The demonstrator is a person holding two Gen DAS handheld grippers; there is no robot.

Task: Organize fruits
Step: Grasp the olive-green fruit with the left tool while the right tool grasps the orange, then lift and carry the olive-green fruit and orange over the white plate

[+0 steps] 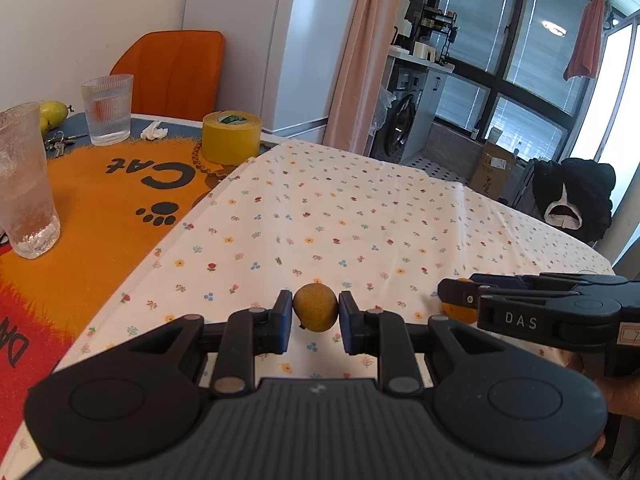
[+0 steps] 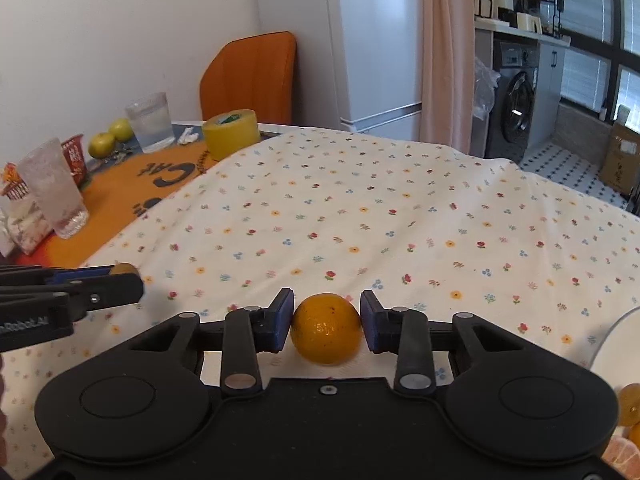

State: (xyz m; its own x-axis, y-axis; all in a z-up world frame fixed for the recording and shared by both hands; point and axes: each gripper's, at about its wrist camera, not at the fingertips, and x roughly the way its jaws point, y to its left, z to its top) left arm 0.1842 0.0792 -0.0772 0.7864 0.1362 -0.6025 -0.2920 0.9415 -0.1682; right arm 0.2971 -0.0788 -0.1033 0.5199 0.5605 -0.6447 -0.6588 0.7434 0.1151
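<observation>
A small brownish-yellow fruit [image 1: 316, 305] sits between the blue pads of my left gripper [image 1: 315, 318], which is shut on it just above the flowered cloth [image 1: 320, 208]. My right gripper [image 2: 326, 320] is shut on an orange [image 2: 326, 334] that rests low over the same cloth. In the left wrist view the right gripper [image 1: 454, 300] comes in from the right, with a sliver of the orange [image 1: 456, 314] showing behind it. In the right wrist view the left gripper [image 2: 128, 280] reaches in from the left, with the small fruit [image 2: 125, 268] at its tip.
A white bowl rim [image 2: 616, 340] and peeled orange segments [image 2: 626, 456] lie at the near right. At the back left stand two glasses [image 1: 24, 184] [image 1: 108, 108], a yellow tape roll [image 1: 231, 136], keys [image 1: 58, 145], two green-yellow fruits [image 2: 110, 138] and an orange chair [image 1: 176, 68].
</observation>
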